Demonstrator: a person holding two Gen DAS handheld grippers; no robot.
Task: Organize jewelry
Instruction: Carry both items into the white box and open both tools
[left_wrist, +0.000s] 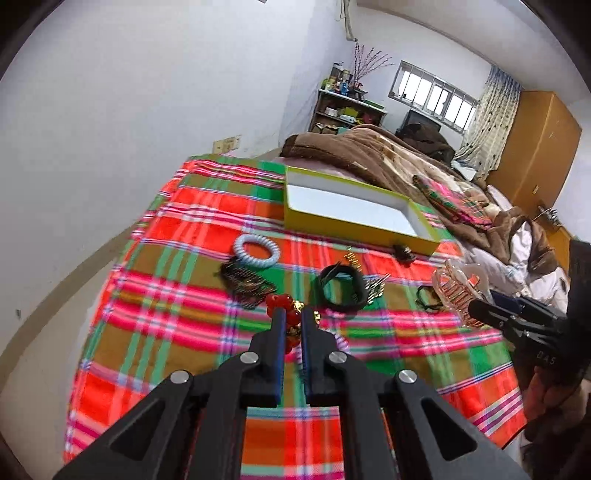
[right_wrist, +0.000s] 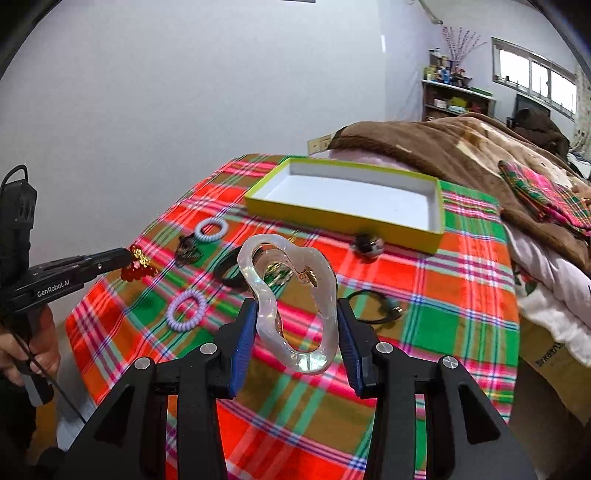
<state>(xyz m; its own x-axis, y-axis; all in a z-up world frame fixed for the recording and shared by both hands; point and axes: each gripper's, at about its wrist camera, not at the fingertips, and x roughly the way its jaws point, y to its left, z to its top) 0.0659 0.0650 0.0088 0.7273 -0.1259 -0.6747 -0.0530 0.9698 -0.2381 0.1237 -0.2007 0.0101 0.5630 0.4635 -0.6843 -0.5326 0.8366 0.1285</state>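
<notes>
The left gripper (left_wrist: 293, 325) has its fingers (left_wrist: 277, 325) closed down tight on a red-beaded ornament (left_wrist: 286, 314) with gold bits, held clear above the plaid cloth (left_wrist: 184, 314). The right gripper (right_wrist: 295, 332) holds a pearly claw clip (right_wrist: 295, 295) between half-spread fingers (right_wrist: 245, 332), the blue pads pressing its two sides; the clip's long axis runs away from the wrist, its toothed hinge end pointing far.

The open yellow box (right_wrist: 343, 218), white inside and seemingly empty, lies on the far side of the cloth from both sets of fingers. In the right wrist view it sits ahead and slightly right of the clip, its long side running across. In the left wrist view it sits ahead and to the right. The right hand looks the nearer of the two to the box.

Left on the cloth between fingers and box are a pale coil hair tie (left_wrist: 256, 251), a black band (left_wrist: 341, 291), a lilac coil tie (right_wrist: 186, 309) and a small dark clip (right_wrist: 366, 245) just beside the box's near wall.
</notes>
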